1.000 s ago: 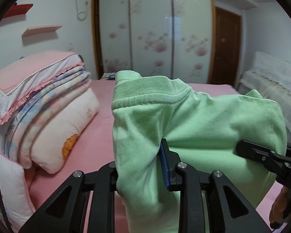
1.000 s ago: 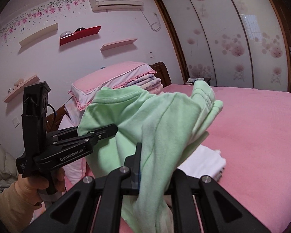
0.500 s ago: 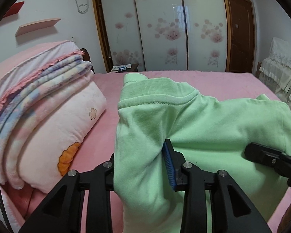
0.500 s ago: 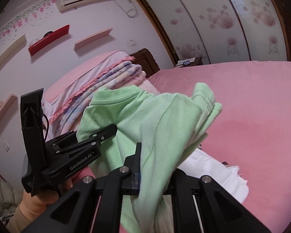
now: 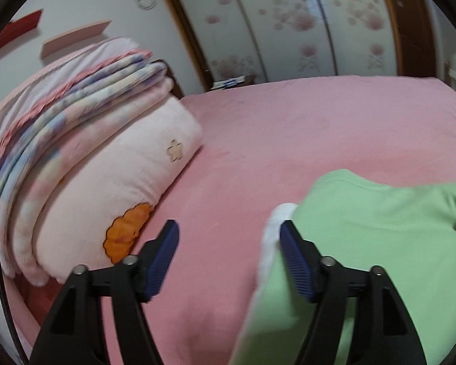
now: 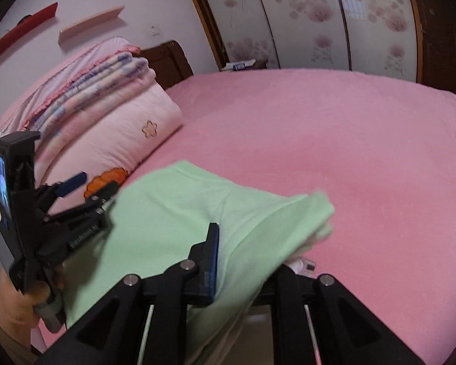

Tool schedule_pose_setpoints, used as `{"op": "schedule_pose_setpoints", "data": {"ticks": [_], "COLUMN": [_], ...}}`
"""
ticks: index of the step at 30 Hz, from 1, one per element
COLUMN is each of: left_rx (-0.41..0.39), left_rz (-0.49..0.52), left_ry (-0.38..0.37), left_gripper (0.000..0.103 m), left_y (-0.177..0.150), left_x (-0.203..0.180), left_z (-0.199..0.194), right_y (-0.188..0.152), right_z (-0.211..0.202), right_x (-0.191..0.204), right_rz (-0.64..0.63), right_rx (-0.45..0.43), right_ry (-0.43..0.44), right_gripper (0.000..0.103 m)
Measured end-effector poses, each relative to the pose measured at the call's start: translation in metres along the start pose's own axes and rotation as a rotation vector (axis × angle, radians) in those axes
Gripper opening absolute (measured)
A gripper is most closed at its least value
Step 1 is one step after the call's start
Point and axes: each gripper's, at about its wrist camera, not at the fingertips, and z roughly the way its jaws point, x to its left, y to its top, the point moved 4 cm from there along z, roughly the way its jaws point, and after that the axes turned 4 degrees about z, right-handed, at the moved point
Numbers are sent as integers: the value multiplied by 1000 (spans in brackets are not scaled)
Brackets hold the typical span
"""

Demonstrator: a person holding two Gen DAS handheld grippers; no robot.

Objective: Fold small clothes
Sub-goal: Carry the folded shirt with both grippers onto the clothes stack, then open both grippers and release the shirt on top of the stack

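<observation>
A light green small garment [image 5: 380, 228] lies on the pink bed [image 5: 288, 140], on top of a white folded cloth [image 5: 273, 231]. My left gripper [image 5: 228, 237] is open and empty, its right finger beside the garment's left edge. In the right wrist view the green garment [image 6: 182, 213] spreads over the bed, draped across the space between the fingers. My right gripper [image 6: 246, 252] looks open; its right finger is hidden under the cloth. The left gripper [image 6: 85, 188] shows at the left with its jaws apart.
A stack of folded blankets and a pink pillow [image 5: 112, 182] sits at the left, also seen in the right wrist view [image 6: 112, 127]. Wardrobe doors [image 6: 334, 18] stand behind the bed. White cloth [image 6: 301, 263] peeks from under the garment's right end.
Both grippers came down to the bed with the green garment. The left gripper opened and let go. The right jaws widened and the garment now lies flat.
</observation>
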Motion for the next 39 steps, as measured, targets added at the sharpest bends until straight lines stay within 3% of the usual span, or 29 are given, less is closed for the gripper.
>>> {"op": "schedule_pose_setpoints", "data": {"ticks": [6,9,12,16,20,22,27,32,39], "left_rx": [48,51,-2,-97,-124,-127,-108,-21,4], "left_rz": [-78,-94,-124,-192,-261,-264,-299,-285,-279], "left_ry": [26,43,37,-94,-261,-298,-271,-238,-246], "left_gripper": [74,76,77,86,90,90,90,90,90], "left_y": [-19,-19,-15,-21,-45,-60,-101,-136,-160], "left_x": [21,27,28,17,1,-8,-23,-34,-42], "left_z": [8,2,-22,-80,-124,-138,-151,-138,-133], "right_y": [-3,4,6,-4,-28,-42,-81,-116,-140], "right_z": [-9,-26,-54,-95,-120,-123,-111,-103,-96], "right_x": [-8,-18,-22,-8,23,37,57,46,31], "right_rz": [18,53,39,-5,-67,-85,-124,-137,-132], "right_rx": [-5,-44,-113,-160,-152,-138,-60,-23,0], "right_ry": [5,-2,-45,4,72,96,95,9,-25], "right_gripper": [34,36,36,36,36,36,36,36,36]}}
